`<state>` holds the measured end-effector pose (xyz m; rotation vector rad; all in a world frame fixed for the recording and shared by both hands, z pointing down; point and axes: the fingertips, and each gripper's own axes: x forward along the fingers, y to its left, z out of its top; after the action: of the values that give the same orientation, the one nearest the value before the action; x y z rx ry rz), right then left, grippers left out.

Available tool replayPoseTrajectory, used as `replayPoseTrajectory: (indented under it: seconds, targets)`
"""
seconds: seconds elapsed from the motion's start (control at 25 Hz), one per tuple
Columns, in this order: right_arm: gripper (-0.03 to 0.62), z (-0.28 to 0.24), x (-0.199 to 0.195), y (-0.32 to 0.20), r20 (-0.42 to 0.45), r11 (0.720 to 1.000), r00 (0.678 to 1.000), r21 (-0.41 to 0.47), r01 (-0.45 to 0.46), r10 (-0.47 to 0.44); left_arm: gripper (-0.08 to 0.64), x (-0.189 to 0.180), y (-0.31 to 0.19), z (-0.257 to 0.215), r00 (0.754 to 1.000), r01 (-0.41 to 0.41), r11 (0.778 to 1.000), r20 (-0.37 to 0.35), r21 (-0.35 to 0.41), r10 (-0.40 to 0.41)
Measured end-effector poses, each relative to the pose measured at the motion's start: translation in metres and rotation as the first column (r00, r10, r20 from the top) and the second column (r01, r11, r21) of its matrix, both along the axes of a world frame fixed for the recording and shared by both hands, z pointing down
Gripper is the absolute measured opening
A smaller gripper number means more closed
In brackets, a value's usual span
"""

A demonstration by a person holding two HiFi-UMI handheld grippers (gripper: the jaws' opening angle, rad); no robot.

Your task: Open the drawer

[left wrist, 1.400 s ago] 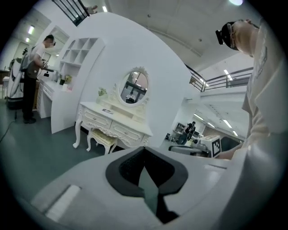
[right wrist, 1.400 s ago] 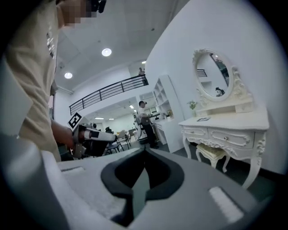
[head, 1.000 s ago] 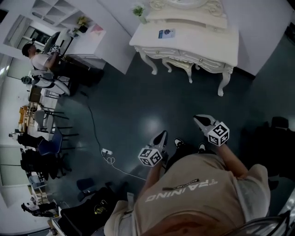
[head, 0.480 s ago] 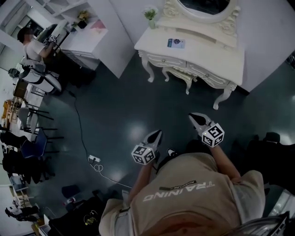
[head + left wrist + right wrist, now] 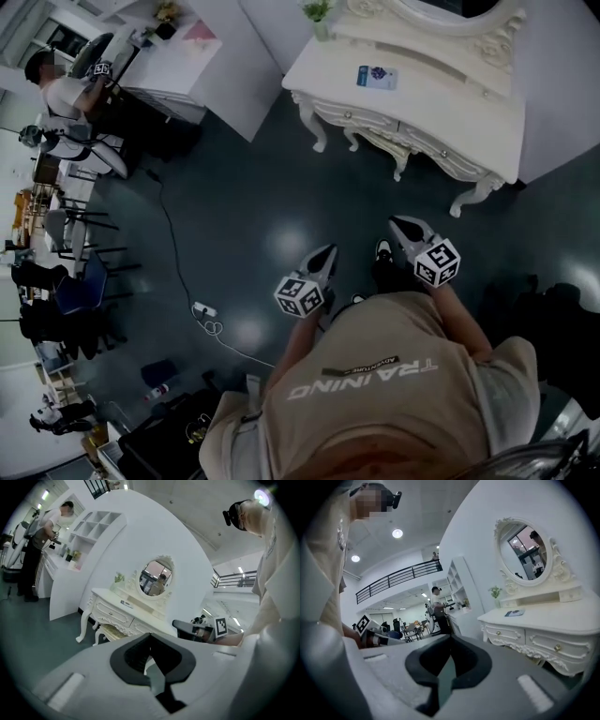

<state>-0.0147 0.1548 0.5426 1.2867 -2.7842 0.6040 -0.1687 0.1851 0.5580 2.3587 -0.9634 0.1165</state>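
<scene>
Ahead of both grippers, across the dark floor (image 5: 281, 187), the drawer (image 5: 555, 647) sits in the front of the white bench (image 5: 422, 94), its face running crosswise. The right gripper (image 5: 401, 228) is nearer than the left gripper (image 5: 326, 253). Both sets of jaws are closed and empty.

Two claws: the left claw (image 5: 328, 253) and the right claw (image 5: 398, 226). One white counter (image 5: 450, 86), with one oval mirror (image 5: 525, 550) on its back edge, one potted plant (image 5: 319, 11) at a back corner and one booklet (image 5: 376, 77). Two drawers on its front edge: one drawer (image 5: 506, 633) beside a second drawer (image 5: 555, 646).
</scene>
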Motion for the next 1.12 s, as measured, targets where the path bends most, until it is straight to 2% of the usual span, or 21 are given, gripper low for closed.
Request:
replayPoseTrajectory:
  seconds: [0.2,0.32,0.4,0.48,0.6,0.72,0.84,0.92,1.0,1.12]
  targets:
    - [-0.006,0.002,0.019,-0.086,-0.037,0.998,0.998,0.049,0.050,-0.048,0.008,0.041,-0.070,-0.026,0.998,-0.042,0.999,0.044,0.020,0.041]
    - [-0.006,0.015,0.023,-0.116,-0.005,0.996,0.996,0.028,0.089,-0.089,0.008,0.044,-0.110,-0.036,0.995,-0.017,0.999,0.101,0.040,0.013]
    - [-0.006,0.029,0.031,-0.138,-0.014,0.993,0.993,0.016,0.120,-0.119,0.008,0.050,-0.138,-0.035,0.993,0.015,0.999,0.112,0.045,-0.020]
    - [-0.006,0.041,0.036,-0.159,-0.025,0.993,0.992,-0.003,0.121,-0.121,0.008,0.053,-0.156,-0.027,0.993,0.028,0.999,0.113,0.019,-0.030]
    - [-0.006,0.048,0.039,-0.179,-0.009,0.994,0.994,-0.027,0.107,-0.108,0.008,0.053,-0.168,-0.010,0.993,0.002,0.999,0.118,-0.049,0.004]
    - [-0.006,0.069,0.048,-0.199,-0.029,0.993,0.995,-0.064,0.097,-0.099,0.008,0.057,-0.196,0.012,0.996,-0.011,0.995,0.087,-0.101,0.019]
    - [-0.006,0.087,0.037,-0.219,-0.056,0.991,0.993,-0.087,0.101,-0.107,0.008,0.045,-0.230,0.029,0.998,-0.023,0.995,0.062,-0.095,0.029]
    - [-0.006,0.080,0.017,-0.234,-0.067,0.991,0.991,-0.083,0.108,-0.114,0.008,0.027,-0.250,0.030,0.998,-0.023,0.996,0.057,-0.088,0.028]
    - [-0.006,0.061,0.004,-0.255,-0.077,0.992,0.992,-0.076,0.097,-0.102,0.008,0.013,-0.273,0.030,0.999,-0.024,0.995,0.023,-0.097,0.027]
    - [-0.006,0.035,-0.009,-0.296,-0.086,0.998,0.996,-0.055,0.027,-0.031,0.008,-0.005,-0.312,0.026,0.998,-0.062,0.990,-0.028,-0.129,0.059]
